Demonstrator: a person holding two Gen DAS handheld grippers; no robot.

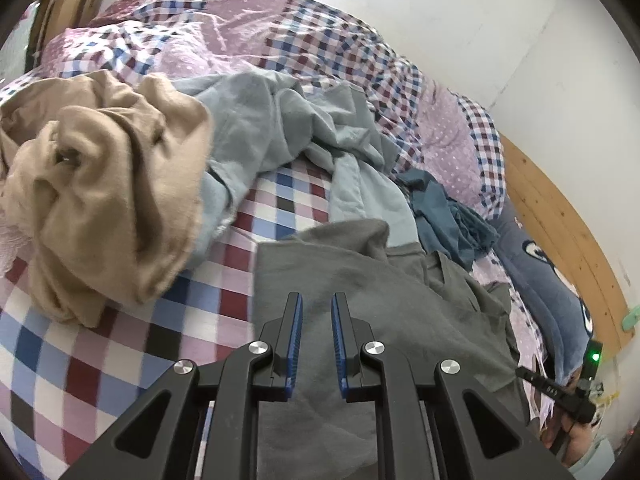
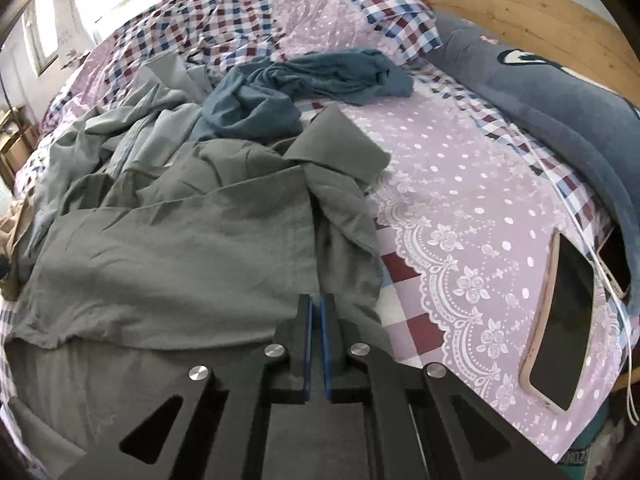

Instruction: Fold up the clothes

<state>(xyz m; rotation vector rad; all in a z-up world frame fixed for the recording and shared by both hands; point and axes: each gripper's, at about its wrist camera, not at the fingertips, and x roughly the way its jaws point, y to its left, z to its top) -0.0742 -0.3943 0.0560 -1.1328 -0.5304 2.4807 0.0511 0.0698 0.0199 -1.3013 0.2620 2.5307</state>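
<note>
Right wrist view shows the grey shirt (image 2: 172, 264) spread over the near part of the bed (image 2: 472, 216), one flap laid across its middle and a sleeve (image 2: 340, 148) kinked toward the far right. It looks thin, soft and light, so I judge it will sag, wrinkle and slide on the bedding rather than hold a crease; hems, shoulder seams or the sleeve end seem the surest places to pinch. The right gripper (image 2: 318, 304) has its fingers pressed nearly together over the shirt's near right edge; whether cloth sits between them I cannot tell. The left gripper (image 1: 317, 304) hovers over the same shirt with fingers parted, holding nothing. Farther off lie 3 more crumpled garments: a pale blue one (image 1: 280, 120), a teal one (image 2: 288, 80), and a tan one (image 1: 100, 184) at far left. 2 phones (image 2: 560, 332) rest at the right.
</note>
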